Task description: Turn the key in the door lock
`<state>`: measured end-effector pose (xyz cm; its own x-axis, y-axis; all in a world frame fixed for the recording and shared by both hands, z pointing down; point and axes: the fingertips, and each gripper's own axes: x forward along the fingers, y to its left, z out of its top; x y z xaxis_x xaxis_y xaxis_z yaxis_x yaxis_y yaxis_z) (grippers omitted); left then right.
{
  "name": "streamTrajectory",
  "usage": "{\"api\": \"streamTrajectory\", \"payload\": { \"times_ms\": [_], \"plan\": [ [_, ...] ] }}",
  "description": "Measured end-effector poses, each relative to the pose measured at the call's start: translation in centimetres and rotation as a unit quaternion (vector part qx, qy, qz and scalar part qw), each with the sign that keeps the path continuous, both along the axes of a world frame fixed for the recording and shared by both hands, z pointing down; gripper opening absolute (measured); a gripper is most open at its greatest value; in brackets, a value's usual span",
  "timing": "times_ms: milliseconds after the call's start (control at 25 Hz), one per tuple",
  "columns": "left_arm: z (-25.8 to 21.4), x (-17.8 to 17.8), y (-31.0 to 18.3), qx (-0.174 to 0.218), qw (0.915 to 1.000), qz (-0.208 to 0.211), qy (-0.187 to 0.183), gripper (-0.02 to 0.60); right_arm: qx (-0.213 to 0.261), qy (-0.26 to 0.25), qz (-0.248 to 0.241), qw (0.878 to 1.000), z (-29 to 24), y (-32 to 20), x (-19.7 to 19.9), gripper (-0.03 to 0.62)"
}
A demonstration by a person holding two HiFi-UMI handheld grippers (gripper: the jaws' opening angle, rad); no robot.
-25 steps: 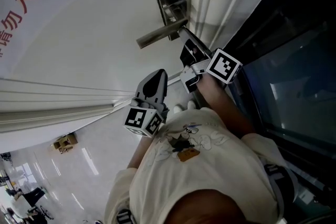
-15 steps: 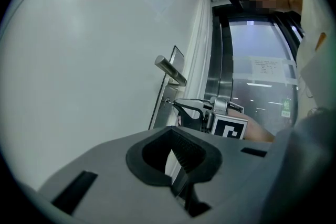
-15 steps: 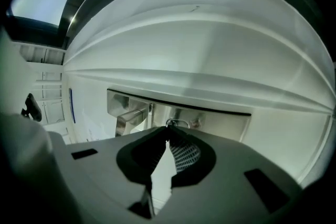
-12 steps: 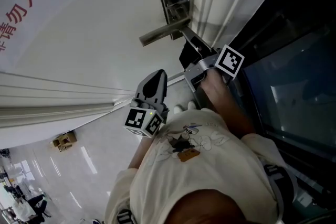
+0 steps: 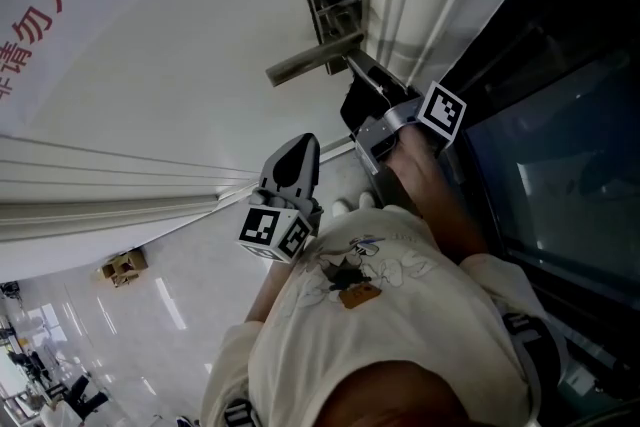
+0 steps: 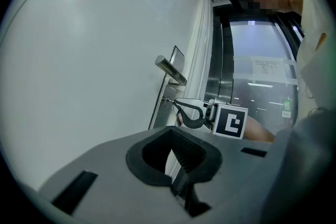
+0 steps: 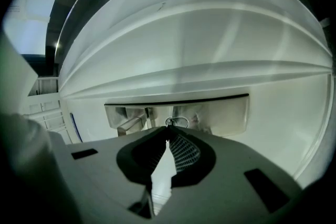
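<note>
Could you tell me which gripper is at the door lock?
The right gripper, shut on the key at the lock; the left gripper hangs back, empty.

A glossy pale floor (image 5: 150, 315) mirrors long streaks of ceiling light. A white banner with red characters (image 5: 40, 15) lies flat against a plain white panel (image 5: 200, 45). A dark glass pane (image 5: 570, 185) fills the right side. A small tan object (image 5: 124, 268), perhaps a cardboard box, sits on the floor.
</note>
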<state>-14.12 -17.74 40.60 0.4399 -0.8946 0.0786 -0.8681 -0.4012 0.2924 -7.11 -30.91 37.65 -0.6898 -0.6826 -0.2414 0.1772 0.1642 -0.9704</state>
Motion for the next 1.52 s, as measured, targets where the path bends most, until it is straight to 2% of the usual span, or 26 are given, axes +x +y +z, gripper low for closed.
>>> {"api": "streamTrajectory", "payload": {
  "times_ms": [80, 160, 200, 240, 280, 400, 520, 560, 640, 800, 1120, 1240, 1520],
  "plan": [
    [0.0, 0.1, 0.0, -0.001, 1.0000, 0.000, 0.001, 0.005, 0.011, 0.012, 0.000, 1.000, -0.1, 0.0, 0.0, 0.021],
    [0.0, 0.2, 0.1, -0.001, 1.0000, 0.000, 0.002, 0.005, 0.033, 0.048, 0.003, 0.998, 0.0, -0.1, 0.0, 0.030],
    [0.0, 0.2, 0.1, -0.001, 1.0000, 0.000, 0.002, 0.005, 0.040, 0.061, 0.003, 0.997, 0.1, 0.0, -0.1, 0.074],
    [0.0, 0.3, 0.1, -0.002, 1.0000, 0.000, 0.002, 0.005, 0.046, 0.066, 0.000, 0.997, 0.1, 0.0, -0.1, 0.152],
    [0.0, 0.3, 0.2, -0.002, 1.0000, 0.000, 0.002, 0.006, 0.054, 0.068, -0.004, 0.996, 0.0, 0.2, -0.1, 0.183],
    [0.0, 0.4, 0.3, -0.002, 1.0000, 0.000, 0.002, 0.005, 0.098, 0.103, 0.003, 0.990, -0.4, 1.0, 0.7, 0.181],
    [0.0, 0.3, 0.2, -0.001, 1.0000, 0.000, 0.003, 0.005, 0.149, 0.150, 0.017, 0.977, -0.8, 1.9, 1.9, 0.177],
    [0.0, 0.4, 0.2, 0.000, 1.0000, 0.001, 0.003, 0.006, 0.167, 0.166, 0.021, 0.972, -1.0, 2.3, 2.2, 0.155],
    [0.0, 0.6, 0.1, 0.000, 1.0000, 0.004, 0.004, 0.005, 0.206, 0.210, 0.031, 0.955, -1.3, 3.2, 2.7, 0.100],
    [-0.1, 0.9, -0.1, 0.002, 0.9999, 0.010, 0.001, 0.005, 0.281, 0.304, 0.058, 0.908, -1.4, 4.7, 3.5, 0.031],
    [-0.5, 2.0, -0.4, 0.010, 0.9996, 0.023, -0.010, 0.005, 0.371, 0.433, 0.057, 0.820, -0.2, 8.0, 2.2, 0.011],
    [-0.5, 2.3, -0.4, 0.010, 0.9995, 0.027, -0.013, 0.006, 0.386, 0.458, 0.046, 0.799, 0.7, 9.1, 1.4, 0.008],
    [-0.6, 3.0, 0.0, 0.016, 0.9988, 0.041, -0.022, 0.005, 0.403, 0.490, 0.021, 0.772, 2.3, 11.1, -0.1, 0.007]
  ]
}}
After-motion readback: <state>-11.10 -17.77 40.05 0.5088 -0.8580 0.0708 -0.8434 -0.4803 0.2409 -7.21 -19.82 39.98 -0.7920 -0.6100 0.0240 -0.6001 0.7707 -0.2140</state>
